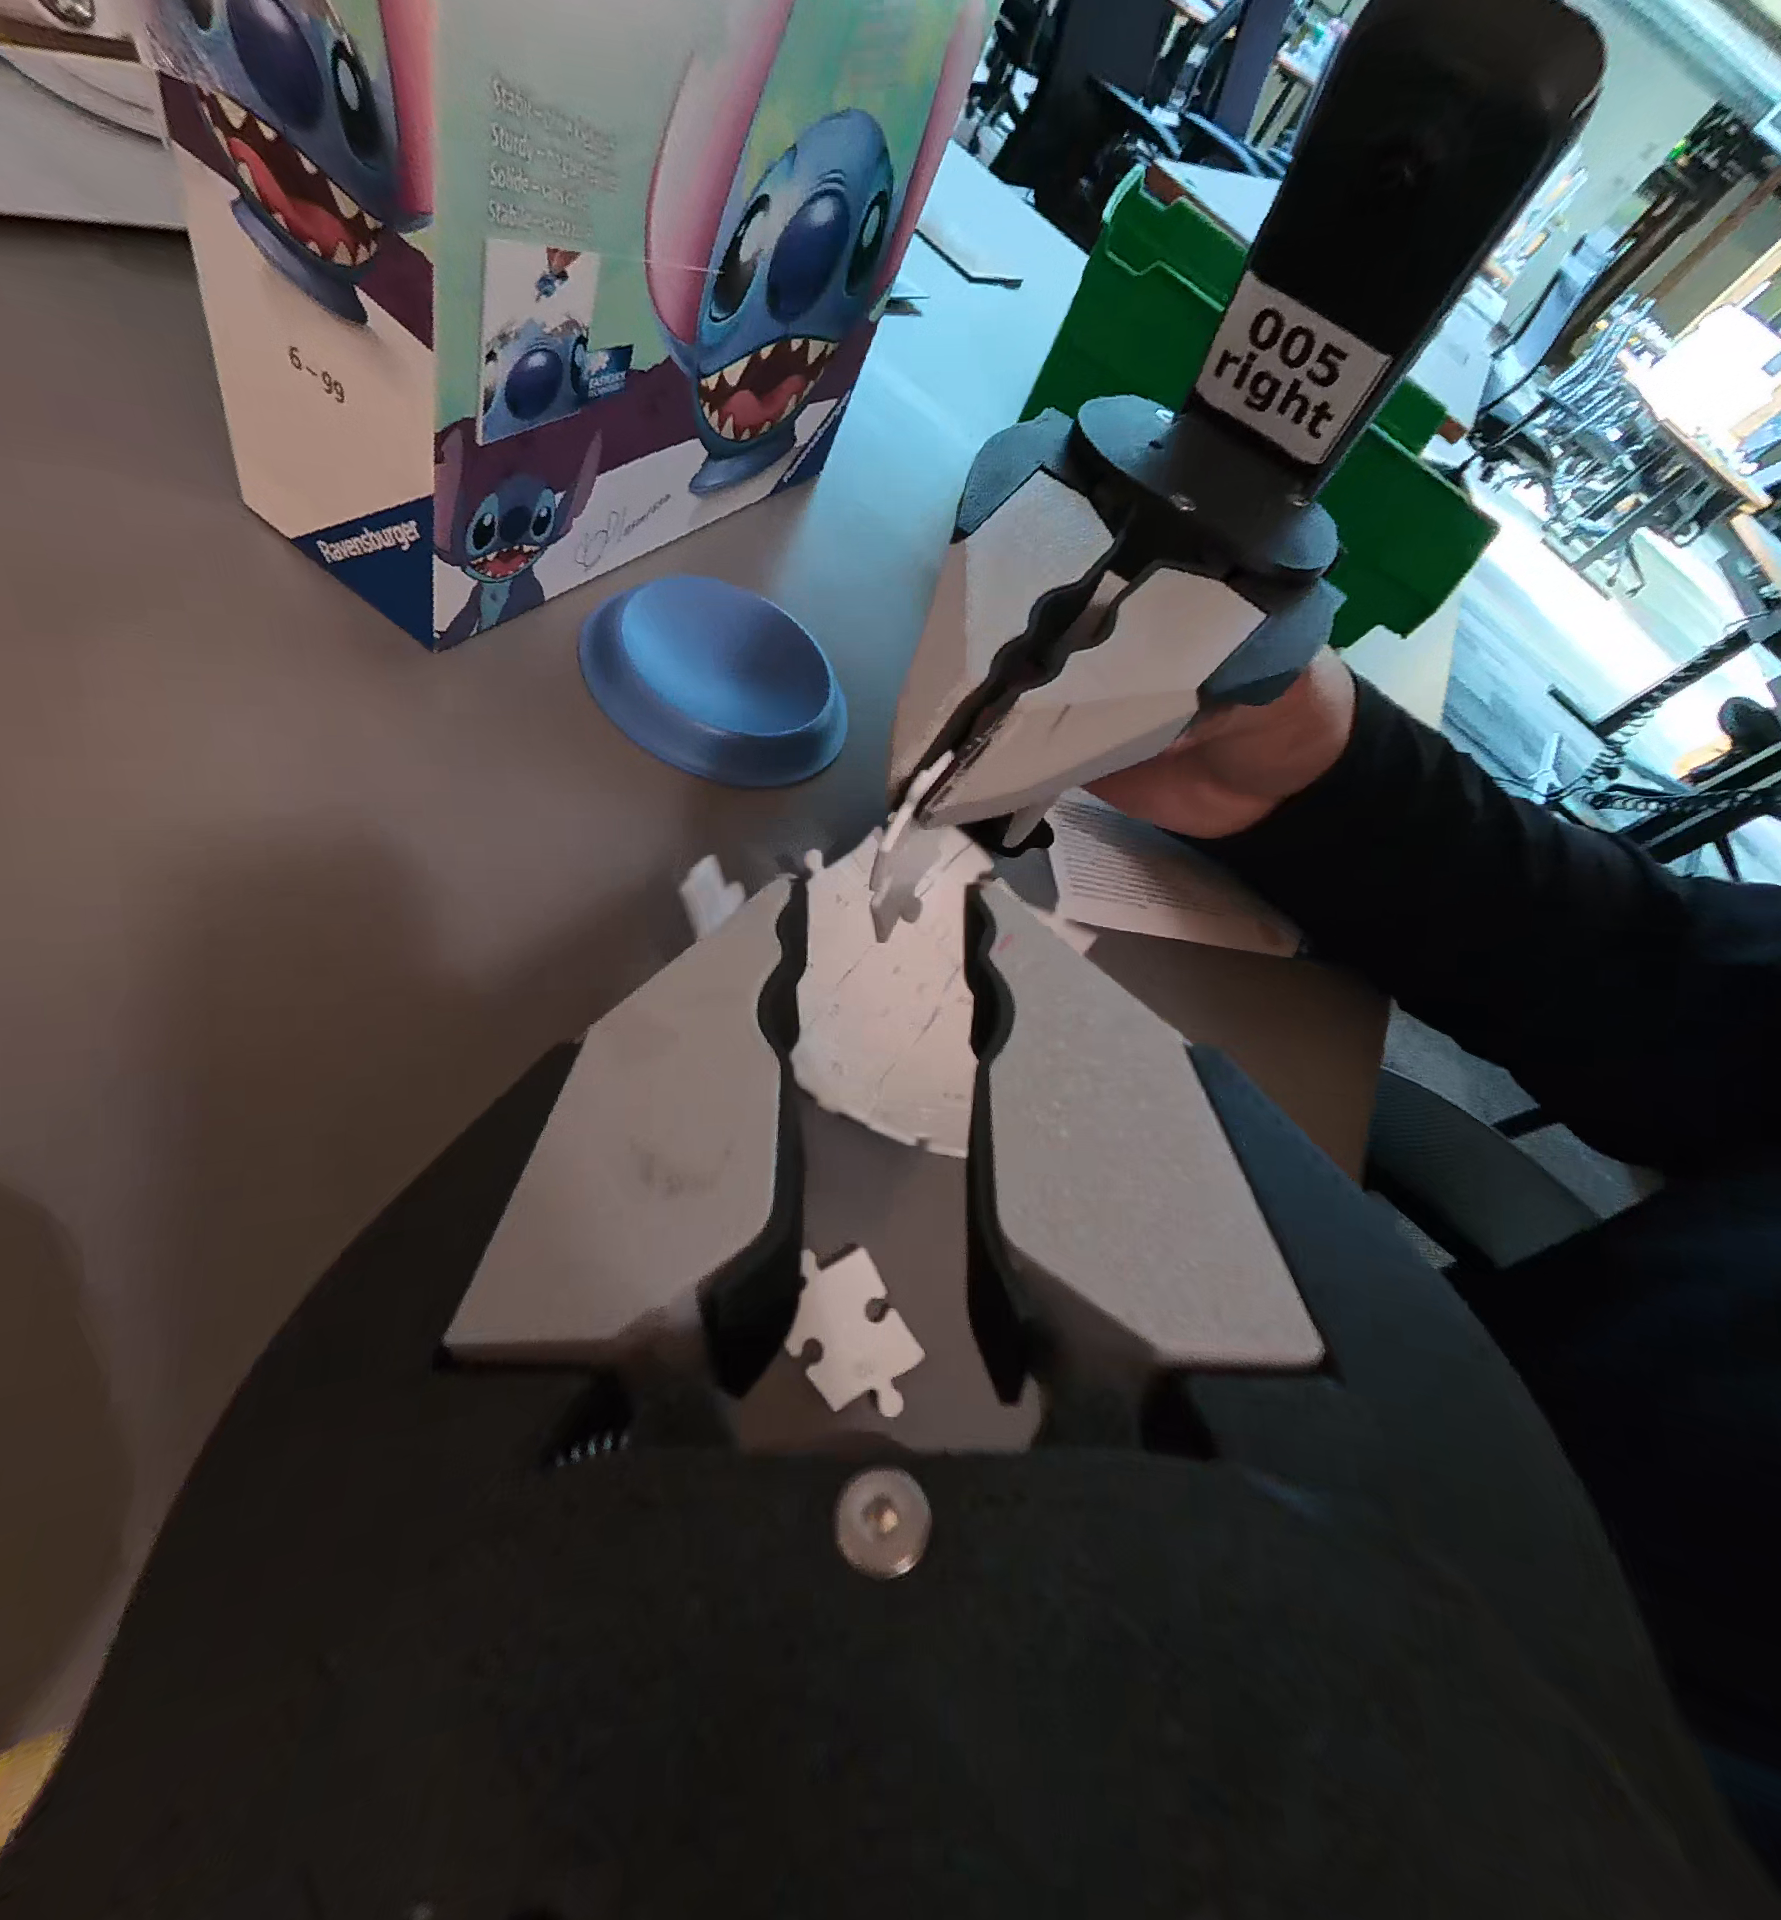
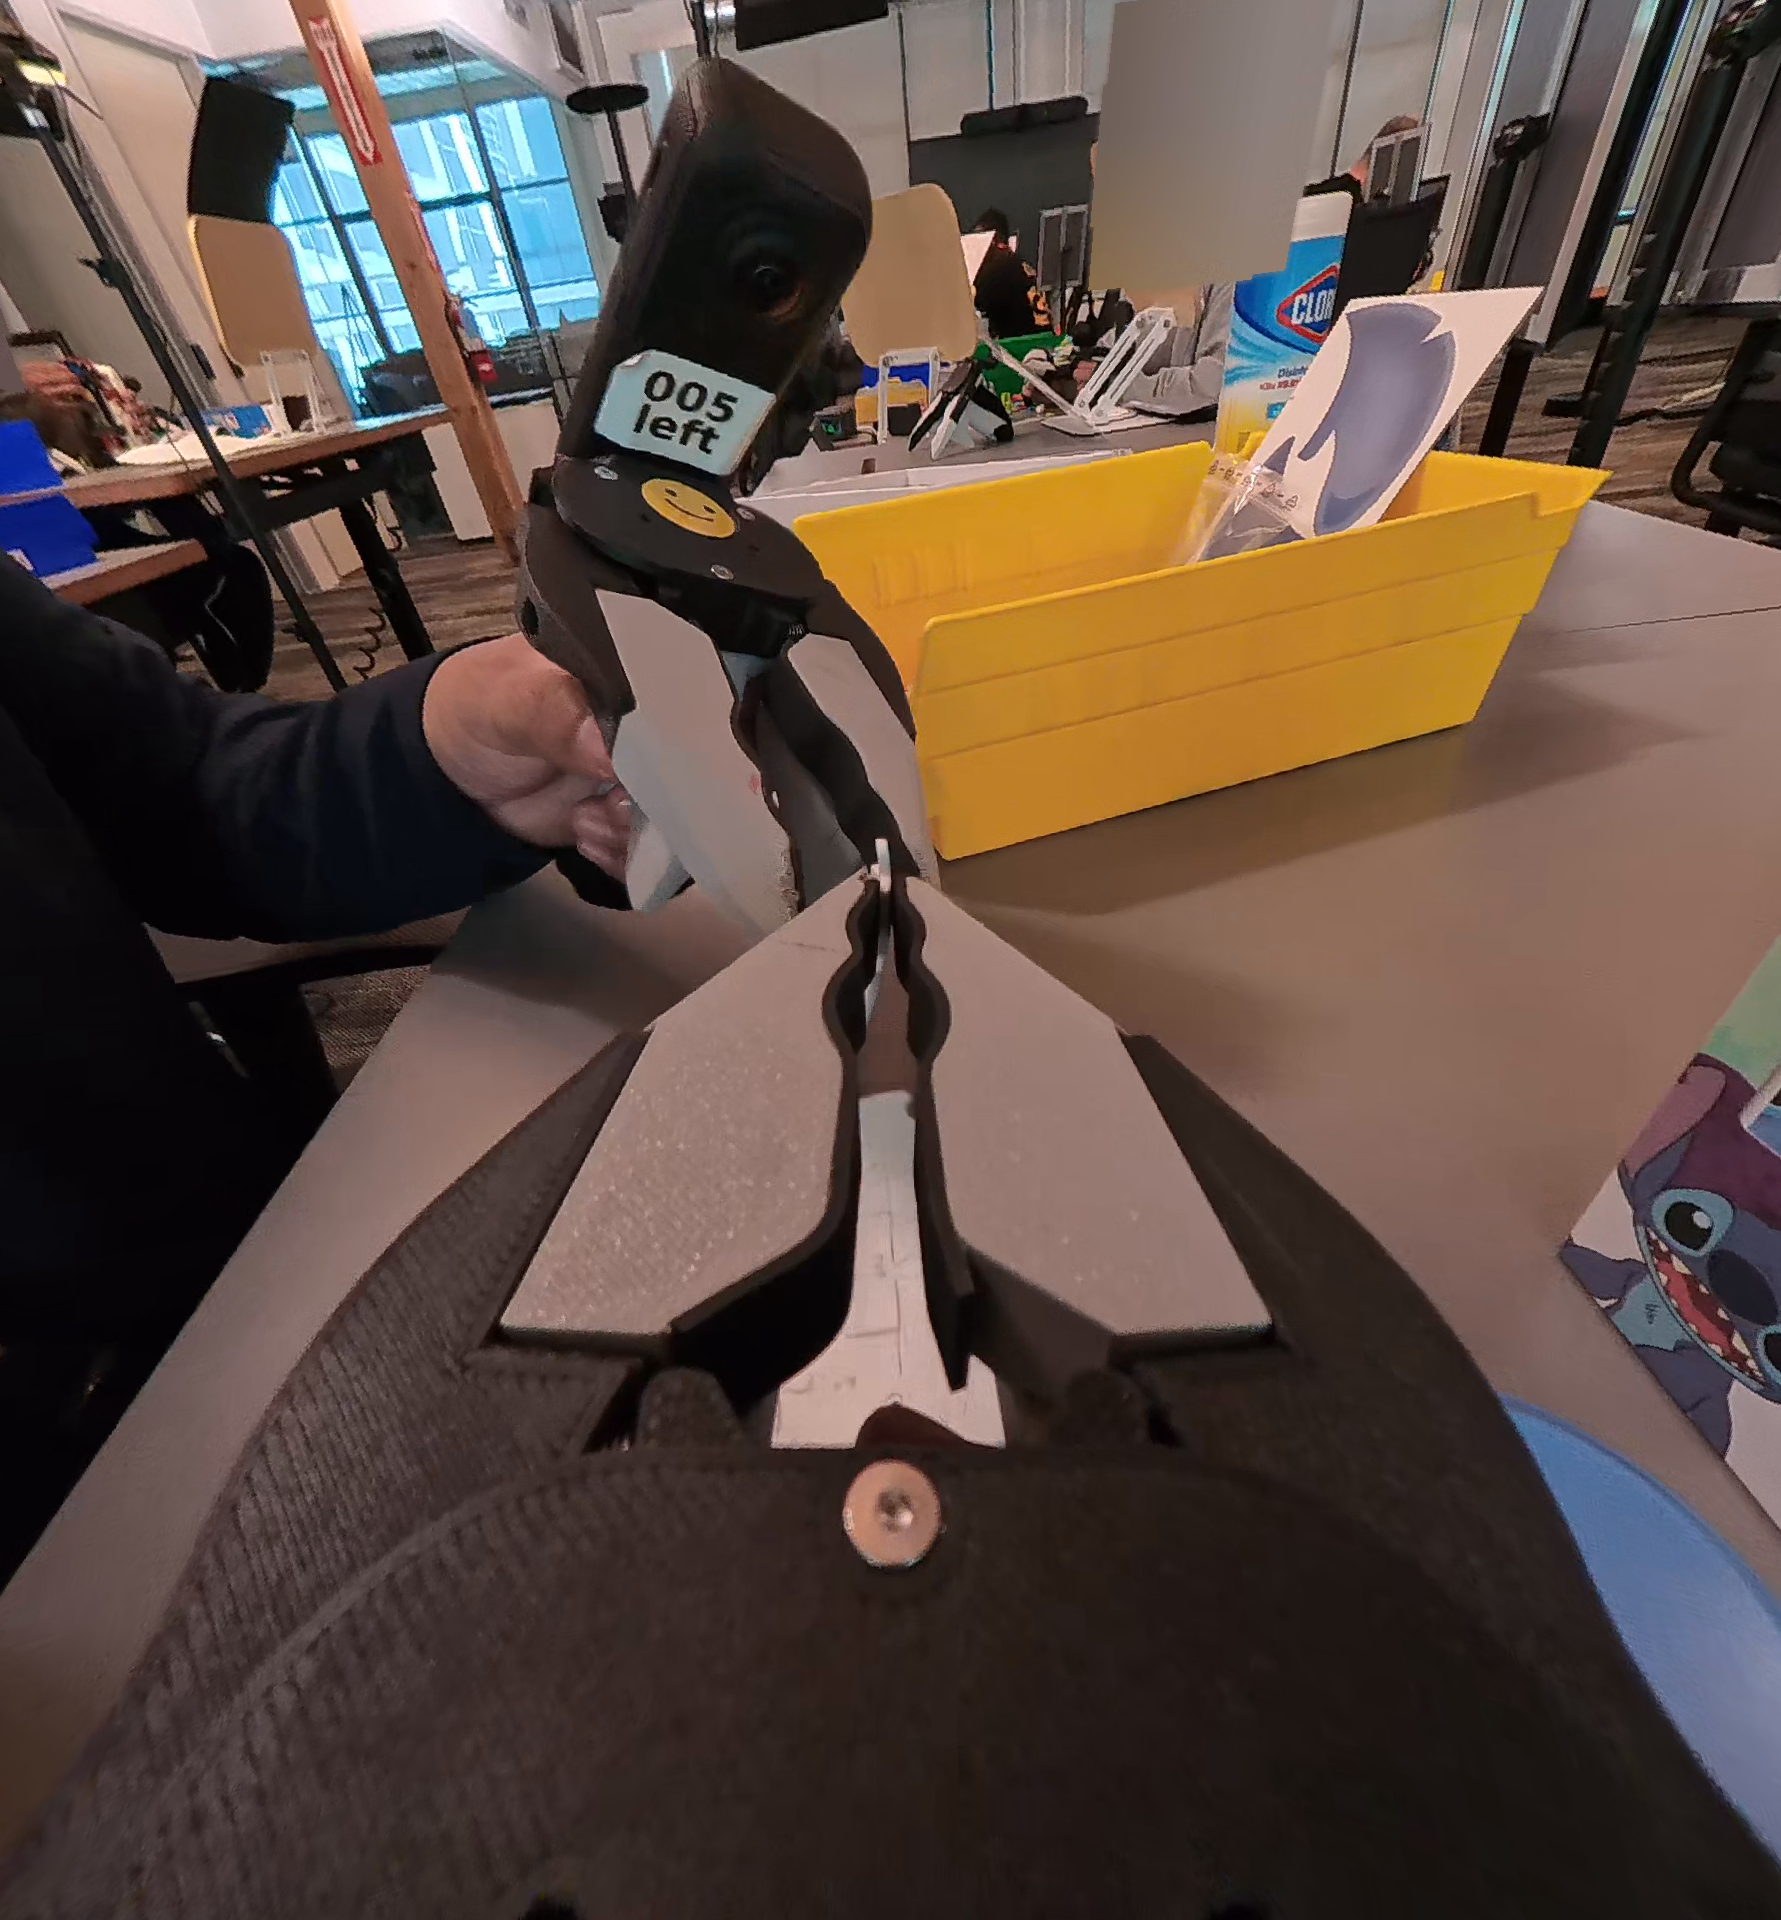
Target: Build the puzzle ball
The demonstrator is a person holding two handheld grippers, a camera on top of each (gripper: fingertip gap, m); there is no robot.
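My left gripper (image 1: 886,904) is shut on a curved white section of joined puzzle pieces (image 1: 886,1029), held just above the grey table (image 1: 242,935). My right gripper (image 1: 927,795) comes in from the upper right, shut on a single white puzzle piece (image 1: 901,868). That piece touches the top edge of the section. In the right wrist view the right gripper (image 2: 881,904) pinches the piece (image 2: 882,857) edge-on, with the left gripper (image 2: 761,883) just beyond it. A loose white piece (image 1: 855,1330) lies on the table under my left fingers.
The blue round stand (image 1: 714,686) and the puzzle box (image 1: 553,312) stand behind the work spot. A green bin (image 1: 1229,416) is at the far right and a paper leaflet (image 1: 1156,873) lies by the right hand. A yellow bin (image 2: 1177,675) holds bagged parts. Only a small space, under 4 cm, lies between the two pairs of fingers.
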